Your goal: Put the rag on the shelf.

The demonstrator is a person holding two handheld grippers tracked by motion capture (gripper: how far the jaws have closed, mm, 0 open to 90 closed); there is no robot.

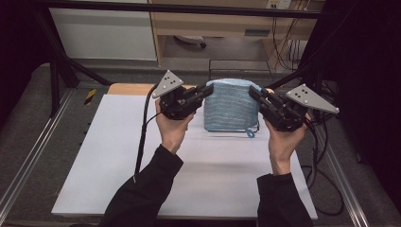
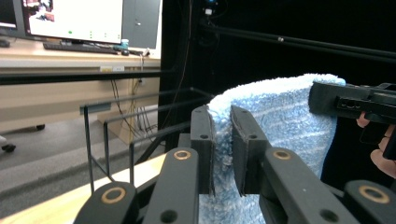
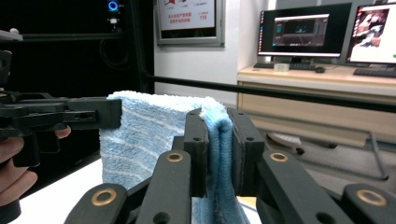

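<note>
A light blue striped towel hangs lifted above the white table mat, its lower edge near the mat. My left gripper is shut on the towel's upper left corner; the left gripper view shows the blue towel pinched between its jaws. My right gripper is shut on the upper right corner, and the right gripper view has the towel folded between its jaws. Each gripper view shows the other gripper across the towel: the right gripper and the left gripper.
A wooden board edge lies behind the mat. Metal rails run along both table sides, and a black frame bar crosses the back. Cables trail at the right. A wire rack and desks with monitors stand beyond.
</note>
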